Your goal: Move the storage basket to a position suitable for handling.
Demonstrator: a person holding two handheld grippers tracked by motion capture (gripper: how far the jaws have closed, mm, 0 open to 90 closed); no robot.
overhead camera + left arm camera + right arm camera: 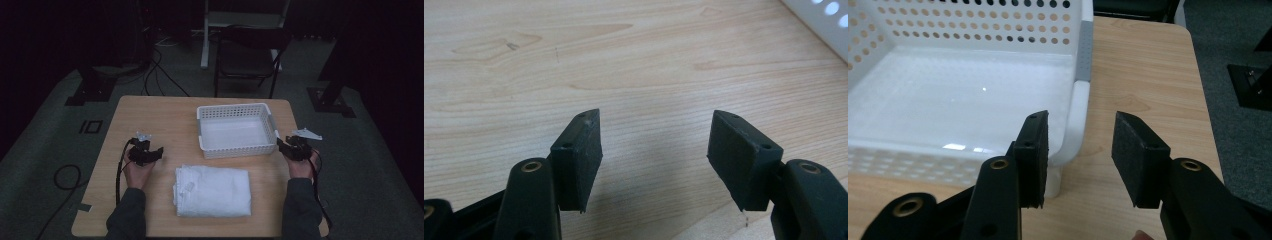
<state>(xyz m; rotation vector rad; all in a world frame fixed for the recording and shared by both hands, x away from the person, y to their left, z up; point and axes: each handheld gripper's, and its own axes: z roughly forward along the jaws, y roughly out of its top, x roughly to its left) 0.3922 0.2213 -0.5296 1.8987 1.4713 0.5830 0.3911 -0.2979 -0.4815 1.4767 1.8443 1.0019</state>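
A folded white cloth (pixel 212 191) lies on the wooden table (pixel 165 117) near its front edge, between my two hands. Behind it stands an empty white perforated basket (pixel 235 129). My left gripper (pixel 152 152) hovers left of the cloth, open, with bare wood between its jaws (pixel 654 155). My right gripper (pixel 285 146) is held at the basket's front right corner, open, and nothing sits between its pads; the basket's corner (pixel 1075 115) shows just behind the gap (pixel 1080 160).
A dark folding chair (pixel 247 55) and a white stand (pixel 207 35) are behind the table. Cables (pixel 160 75) run over the grey floor at the back left. The table's right edge (pixel 1198 95) lies close to my right gripper.
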